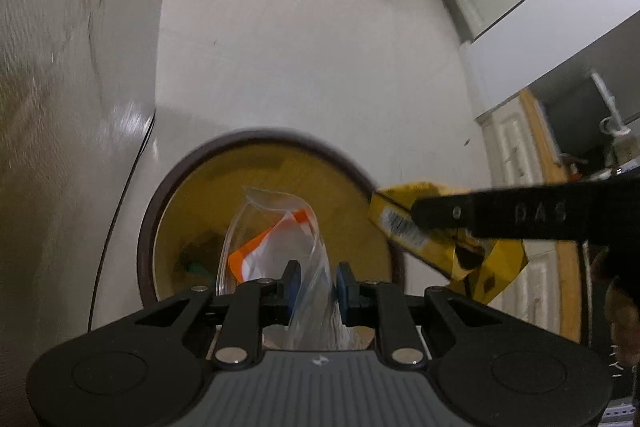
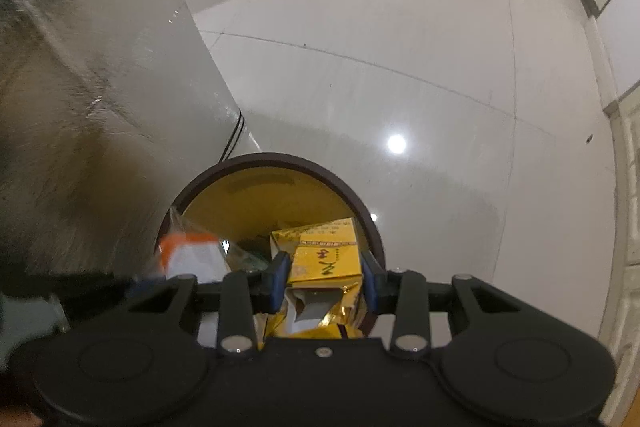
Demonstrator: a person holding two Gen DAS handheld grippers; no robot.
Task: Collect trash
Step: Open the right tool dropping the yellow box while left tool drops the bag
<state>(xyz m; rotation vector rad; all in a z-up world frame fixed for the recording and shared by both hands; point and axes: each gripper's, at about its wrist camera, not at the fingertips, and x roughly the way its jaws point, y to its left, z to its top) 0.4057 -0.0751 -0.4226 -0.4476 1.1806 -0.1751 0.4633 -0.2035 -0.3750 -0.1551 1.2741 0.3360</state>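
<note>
Pale glossy tile floor point(image 2: 400, 75); round dark-rimmed bin point(image 2: 280, 159) stands on it.

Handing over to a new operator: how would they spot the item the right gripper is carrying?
Find the round bin with the dark rim and yellow inside, on the pale tiled floor. Just above its opening, the right gripper clamps a crumpled yellow-gold carton. Unlike the clear plastic bag with orange print beside it, it is opaque and printed.
</note>
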